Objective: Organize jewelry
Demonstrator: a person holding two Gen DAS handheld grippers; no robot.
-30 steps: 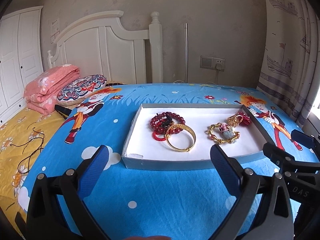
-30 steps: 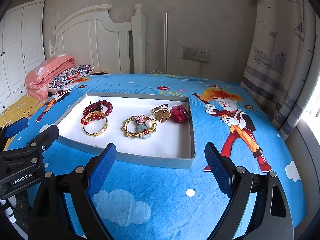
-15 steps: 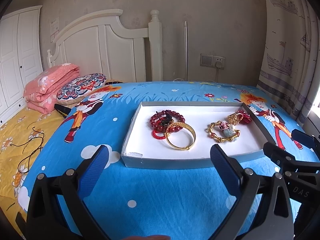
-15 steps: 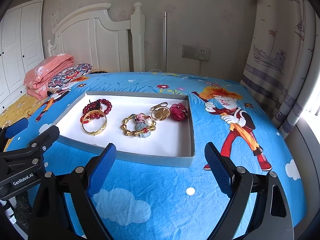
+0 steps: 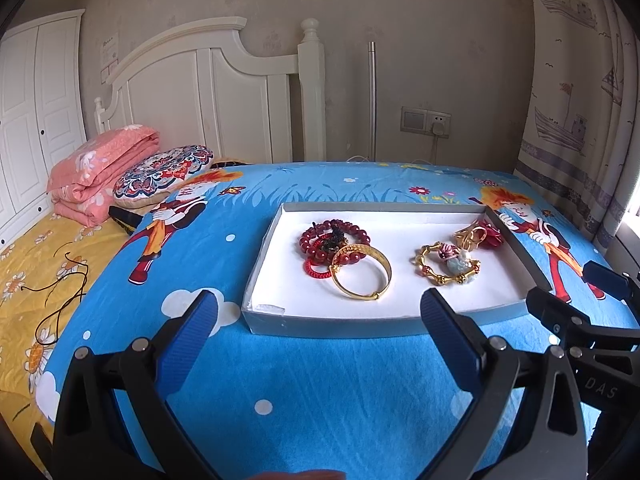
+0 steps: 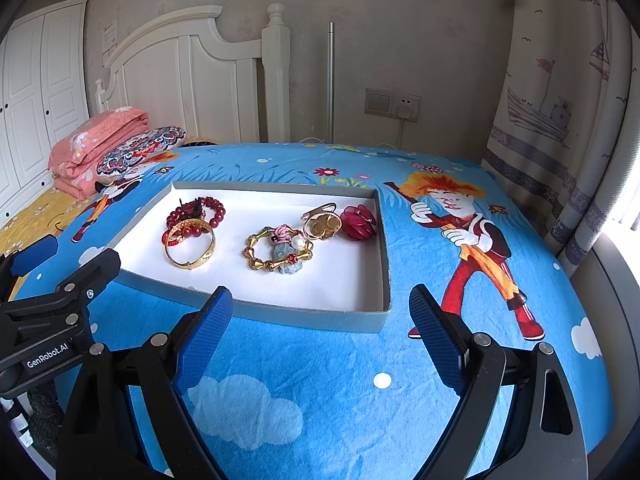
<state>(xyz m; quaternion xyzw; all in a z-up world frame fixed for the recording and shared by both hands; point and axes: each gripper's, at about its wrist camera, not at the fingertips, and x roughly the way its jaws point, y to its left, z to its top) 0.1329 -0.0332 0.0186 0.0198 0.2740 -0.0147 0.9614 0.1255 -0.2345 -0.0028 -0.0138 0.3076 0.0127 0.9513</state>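
Left gripper: the black left gripper (image 5: 318, 312) with blue ribbed pads was spread wide, holding nothing, hovering just short of the tray's near wall.
Right gripper: the black right gripper (image 6: 320, 308) was spread wide too, empty, in front of the tray's near right corner.
Tray: shallow grey cardboard tray with a white floor (image 5: 360, 326) sat flat on the blue cartoon-print bedsheet (image 5: 320, 392).
Left pile: a plain gold bangle (image 5: 362, 272) lay overlapping a dark red bead bracelet (image 5: 336, 234) and a thin red cord loop (image 5: 316, 270), all touching.
Middle: a gold bamboo-link bracelet with a pale blue charm and pearl (image 6: 279, 250) lay on its own.
Right corner: a gold cut-out ring (image 6: 322, 224) touched a red flower-shaped clip (image 6: 359, 222).
Writing: "GenRobot.AI" on the left gripper's body in the right wrist view; "DAS" on the right one's in the left wrist view.
Around: folded pink quilt (image 5: 100, 174), patterned round cushion (image 5: 162, 174), white headboard (image 5: 208, 92).
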